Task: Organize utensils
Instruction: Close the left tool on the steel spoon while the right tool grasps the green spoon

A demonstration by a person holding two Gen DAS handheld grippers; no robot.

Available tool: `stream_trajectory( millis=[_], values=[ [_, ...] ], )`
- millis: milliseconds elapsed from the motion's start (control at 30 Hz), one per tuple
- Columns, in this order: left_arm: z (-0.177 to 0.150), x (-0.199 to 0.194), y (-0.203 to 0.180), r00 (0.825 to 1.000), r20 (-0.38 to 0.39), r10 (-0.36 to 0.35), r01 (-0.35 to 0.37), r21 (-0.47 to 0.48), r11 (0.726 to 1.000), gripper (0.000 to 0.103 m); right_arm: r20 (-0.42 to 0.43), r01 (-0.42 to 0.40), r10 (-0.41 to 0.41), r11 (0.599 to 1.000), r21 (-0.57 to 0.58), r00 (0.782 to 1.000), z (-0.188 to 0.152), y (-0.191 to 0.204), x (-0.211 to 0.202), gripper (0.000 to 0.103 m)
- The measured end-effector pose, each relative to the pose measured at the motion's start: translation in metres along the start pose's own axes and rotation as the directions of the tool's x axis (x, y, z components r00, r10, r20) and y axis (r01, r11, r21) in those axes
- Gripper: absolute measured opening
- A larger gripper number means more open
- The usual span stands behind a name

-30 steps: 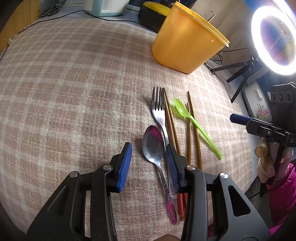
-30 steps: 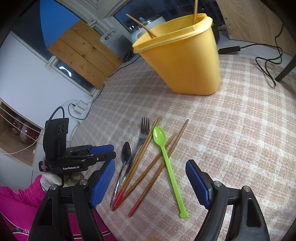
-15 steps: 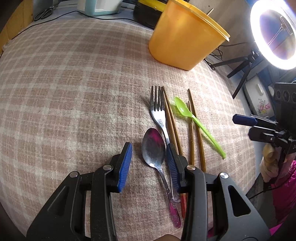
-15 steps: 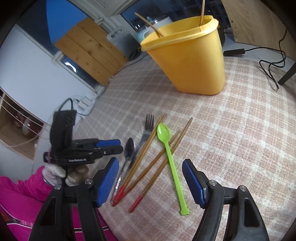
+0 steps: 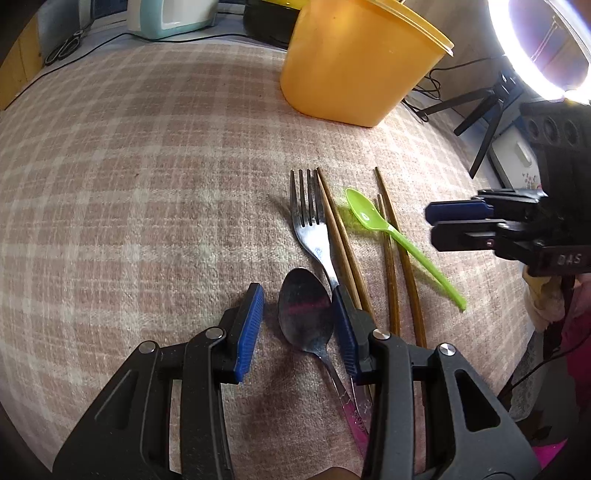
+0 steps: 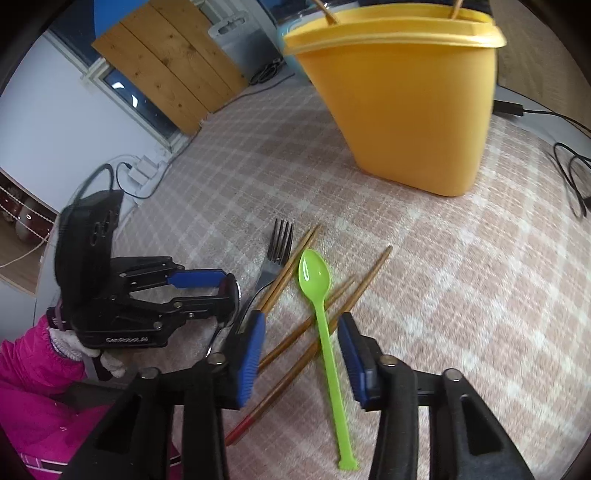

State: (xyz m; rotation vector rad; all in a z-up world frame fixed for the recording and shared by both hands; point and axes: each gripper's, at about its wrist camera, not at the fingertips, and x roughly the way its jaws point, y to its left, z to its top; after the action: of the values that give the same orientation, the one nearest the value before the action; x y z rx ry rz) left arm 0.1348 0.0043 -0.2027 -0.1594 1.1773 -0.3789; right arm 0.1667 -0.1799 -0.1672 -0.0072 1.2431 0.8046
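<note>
On the checked tablecloth lie a metal spoon (image 5: 303, 310), a fork (image 5: 310, 221), several brown chopsticks (image 5: 340, 240) and a green plastic spoon (image 5: 369, 218). My left gripper (image 5: 297, 314) hangs low over the metal spoon. Its blue pads stand on either side of the bowl without pressing it. My right gripper (image 6: 301, 347) is closing. The green spoon's handle (image 6: 325, 339) and two chopsticks (image 6: 354, 295) lie between its pads, untouched. A yellow container (image 6: 406, 110) stands behind, with chopsticks sticking out of it. Each gripper shows in the other's view: the right gripper (image 5: 458, 221), the left gripper (image 6: 207, 288).
A ring light (image 5: 535, 44) on a tripod stands past the table's right edge. A pale blue appliance (image 5: 173, 14) and scissors (image 5: 62, 48) lie at the far edge. Black cables (image 6: 572, 173) trail by the container. A pink sleeve (image 6: 29, 369) is at the near left.
The right gripper's jaws have narrowed and it has moved in over the green spoon's handle. The left gripper has edged forward, so its pads now flank the metal spoon's bowl.
</note>
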Motion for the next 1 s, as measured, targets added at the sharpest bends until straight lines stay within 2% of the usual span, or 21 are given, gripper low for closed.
stream_trajectory(
  millis=[200, 333, 500, 633, 700, 833, 1000],
  values=[
    [0.0, 0.004, -0.008, 1.0, 0.014, 0.028, -0.029, 0.035, 0.999, 0.038, -0.074, 0.042, -0.042, 0.999, -0.012, 0.996, 0.0, 0.001, 0.016, 0.039],
    [-0.002, 0.006, -0.011, 0.999, 0.023, 0.042, -0.043, 0.056, 0.998, 0.014, -0.104, 0.064, -0.064, 0.998, -0.003, 0.992, -0.006, -0.002, 0.022, 0.037],
    [-0.002, 0.004, -0.012, 0.998, 0.048, 0.034, -0.037, 0.056, 0.998, 0.006, -0.122, 0.082, -0.081, 0.997, 0.002, 0.989, -0.01, -0.002, 0.027, 0.028],
    [-0.002, -0.001, -0.014, 0.998, 0.053, 0.024, -0.027, 0.067, 0.997, 0.002, -0.12, 0.106, -0.105, 0.994, 0.005, 0.987, -0.01, 0.0, 0.03, 0.016],
    [-0.002, -0.002, -0.017, 0.999, 0.052, 0.015, -0.019, 0.071, 0.997, 0.001, -0.126, 0.113, -0.111, 0.994, 0.005, 0.986, -0.01, 0.002, 0.033, 0.013],
    [-0.006, -0.008, -0.024, 0.998, 0.055, 0.026, -0.032, 0.106, 0.994, 0.001, -0.134, 0.132, -0.132, 0.991, -0.006, 0.982, -0.008, 0.005, 0.033, 0.008],
    [-0.006, 0.002, -0.029, 1.0, 0.021, 0.023, -0.025, 0.129, 0.991, 0.001, -0.144, 0.149, -0.15, 0.989, -0.019, 0.978, -0.006, 0.009, 0.036, 0.01]
  ],
)
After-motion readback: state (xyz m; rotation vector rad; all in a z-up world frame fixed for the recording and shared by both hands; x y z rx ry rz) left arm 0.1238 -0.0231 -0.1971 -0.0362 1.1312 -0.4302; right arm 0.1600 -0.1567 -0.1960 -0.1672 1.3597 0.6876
